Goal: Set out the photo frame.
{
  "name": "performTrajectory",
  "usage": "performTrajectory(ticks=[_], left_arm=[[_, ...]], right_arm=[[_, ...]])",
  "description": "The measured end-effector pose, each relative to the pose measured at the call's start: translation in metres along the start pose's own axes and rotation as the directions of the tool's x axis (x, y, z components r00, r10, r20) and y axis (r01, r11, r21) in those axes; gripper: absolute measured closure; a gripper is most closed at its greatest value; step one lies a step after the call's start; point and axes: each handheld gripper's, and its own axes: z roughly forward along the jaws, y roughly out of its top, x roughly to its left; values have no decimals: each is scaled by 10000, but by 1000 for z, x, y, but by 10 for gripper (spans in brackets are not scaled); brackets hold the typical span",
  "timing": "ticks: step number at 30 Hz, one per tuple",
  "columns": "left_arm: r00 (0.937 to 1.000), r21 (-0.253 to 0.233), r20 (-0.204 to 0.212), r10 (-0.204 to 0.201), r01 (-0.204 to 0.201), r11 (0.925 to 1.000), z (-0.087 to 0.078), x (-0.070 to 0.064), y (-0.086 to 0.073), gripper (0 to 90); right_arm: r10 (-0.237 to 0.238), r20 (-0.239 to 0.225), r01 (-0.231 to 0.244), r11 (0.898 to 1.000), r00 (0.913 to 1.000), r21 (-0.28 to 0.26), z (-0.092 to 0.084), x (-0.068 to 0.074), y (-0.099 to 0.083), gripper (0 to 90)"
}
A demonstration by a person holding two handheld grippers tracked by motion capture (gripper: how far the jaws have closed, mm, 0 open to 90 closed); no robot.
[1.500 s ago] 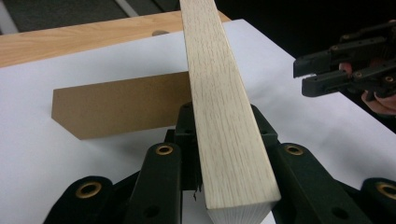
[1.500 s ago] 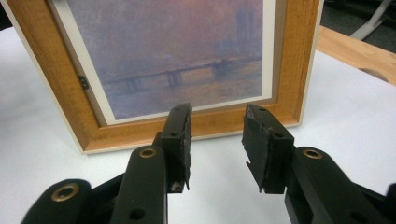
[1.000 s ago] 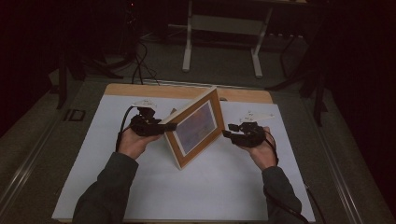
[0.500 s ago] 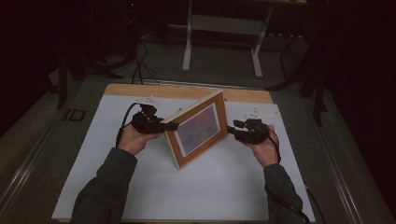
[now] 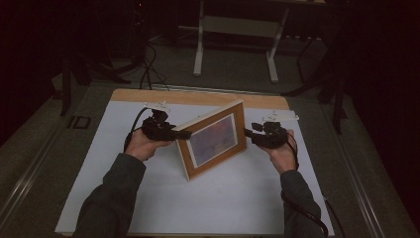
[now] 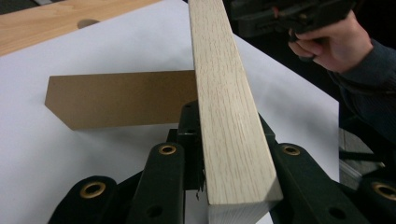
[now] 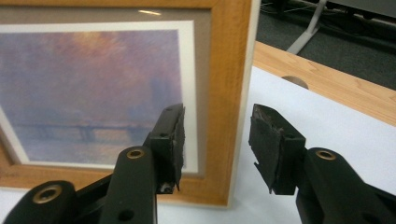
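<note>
- The picture frame (image 5: 214, 140) stands upright near the middle of the white table cover (image 5: 148, 198), its brown back stand (image 6: 116, 98) resting on the cover; it sits more upright than a second ago.
- The left gripper (image 5: 181, 134) is clamped on the frame's pale wooden edge, as before.
- The right gripper (image 7: 217, 140) has just been opening; its jaws straddle the frame's right edge, pads clear of the wood, where earlier they sat closer.

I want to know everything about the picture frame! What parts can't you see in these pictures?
- High view: the picture frame hides its own back and stand.
- Left claw view: the frame's wooden edge covers the left claw's pads.
- Right claw view: the painting is cut off at the left edge.
</note>
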Motion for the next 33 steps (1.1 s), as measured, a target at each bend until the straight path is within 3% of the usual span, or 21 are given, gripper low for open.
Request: performTrajectory(ticks=[7, 15, 20, 23, 24, 25, 28, 30, 33], left_arm=[[9994, 137, 348, 77, -82, 9999, 1, 4, 2, 752], [9967, 251, 763, 265, -284, 9993, 3, 5, 3, 753], [9950, 231, 924, 370, -393, 9990, 4, 7, 3, 752], [9959, 215, 846, 334, -354, 9991, 4, 6, 3, 749], [9980, 333, 556, 298, -317, 9989, 4, 3, 3, 749], [9988, 358, 407, 277, -291, 9989, 4, 2, 2, 676], [9994, 417, -6, 344, -344, 9985, 3, -4, -5, 608], [9987, 432, -352, 363, -348, 9985, 1, -8, -11, 599], [9976, 68, -677, 177, -173, 9998, -4, -12, -18, 617]], right_arm=[[209, 90, -209, 9998, 9997, -62, 2, -6, 4, 503], [110, 98, -111, 9999, 9999, 81, 8, -8, 6, 423], [218, -151, -217, 9998, 9996, 29, 14, -10, 8, 381], [264, -208, -264, 9997, 9994, 0, 17, -11, 10, 369], [274, -240, -275, 9996, 9993, -33, 18, -11, 11, 365], [312, -332, -316, 9994, 9990, -116, 19, -11, 13, 354], [298, -501, -309, 9993, 9983, -216, 20, -10, 15, 335], [259, -630, -273, 9994, 9977, -226, 21, -10, 17, 327], [287, -812, -304, 9993, 9963, -203, 25, -11, 19, 316]])
